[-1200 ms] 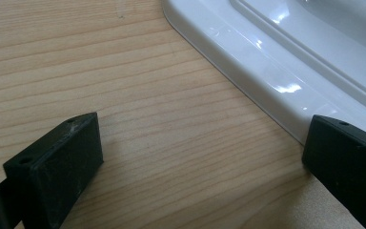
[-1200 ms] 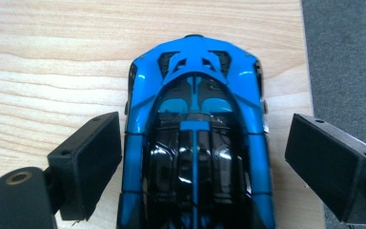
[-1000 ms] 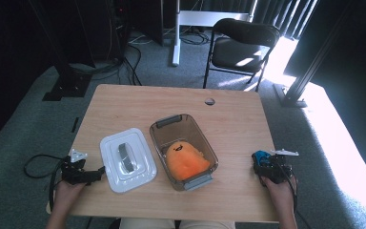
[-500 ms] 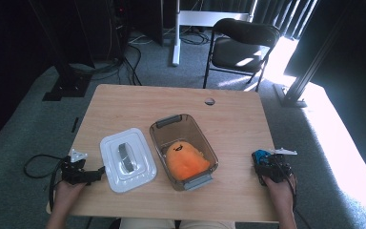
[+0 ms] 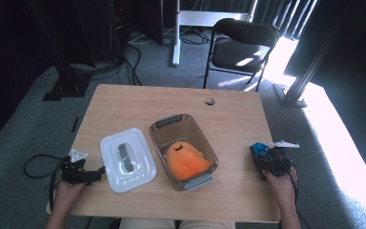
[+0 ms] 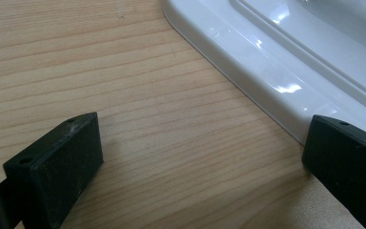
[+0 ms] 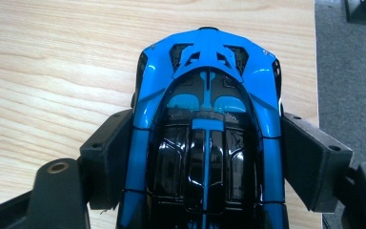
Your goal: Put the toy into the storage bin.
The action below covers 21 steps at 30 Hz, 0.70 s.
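Gripping a blue and black toy car by its flanks, the right gripper has just been closing its jaws around it near the right edge of the wooden table. The left gripper rests with jaws spread wide, nothing between them, just beside the white lid. Between lid and car stands a clear bin holding an orange plush.

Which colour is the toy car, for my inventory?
Blue with black, the toy car shows best in the right gripper view.
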Tool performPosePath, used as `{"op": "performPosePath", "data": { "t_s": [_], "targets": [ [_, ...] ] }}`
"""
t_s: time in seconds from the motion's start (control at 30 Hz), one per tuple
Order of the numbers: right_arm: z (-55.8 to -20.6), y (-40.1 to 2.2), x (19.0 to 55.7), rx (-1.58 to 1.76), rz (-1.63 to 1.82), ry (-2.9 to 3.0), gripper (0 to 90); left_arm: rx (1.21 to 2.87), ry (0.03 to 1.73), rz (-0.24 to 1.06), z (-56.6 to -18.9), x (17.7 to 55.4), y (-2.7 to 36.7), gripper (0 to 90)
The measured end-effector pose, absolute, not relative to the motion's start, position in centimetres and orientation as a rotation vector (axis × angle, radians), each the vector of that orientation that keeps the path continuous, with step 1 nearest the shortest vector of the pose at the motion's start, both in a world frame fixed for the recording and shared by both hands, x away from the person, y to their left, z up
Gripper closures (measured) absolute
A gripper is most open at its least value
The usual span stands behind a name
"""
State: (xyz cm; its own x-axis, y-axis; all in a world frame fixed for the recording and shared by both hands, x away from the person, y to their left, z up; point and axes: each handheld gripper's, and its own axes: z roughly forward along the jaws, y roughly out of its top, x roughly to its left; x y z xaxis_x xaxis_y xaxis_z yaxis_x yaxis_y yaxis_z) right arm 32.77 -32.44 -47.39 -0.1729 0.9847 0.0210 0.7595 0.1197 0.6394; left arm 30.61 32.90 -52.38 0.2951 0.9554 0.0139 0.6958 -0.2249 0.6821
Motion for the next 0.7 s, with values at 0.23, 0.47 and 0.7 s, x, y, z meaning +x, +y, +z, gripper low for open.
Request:
{"op": "performPosePath", "data": {
  "t_s": [0.23,0.47,0.7],
  "targets": [
    [-46.0,-32.1,32.8,1.665,0.753,2.006,25.5,2.000,1.467,0.594,-52.4,30.6,32.9,0.3],
    [-43.5,-31.1,33.1,1.618,0.759,2.027,25.5,2.001,1.467,0.594,-52.4,30.6,32.9,0.3],
    [-41.2,-29.7,33.5,1.571,0.786,2.048,25.5,2.000,1.467,0.595,-52.4,30.6,32.9,0.3]
  ]
}}
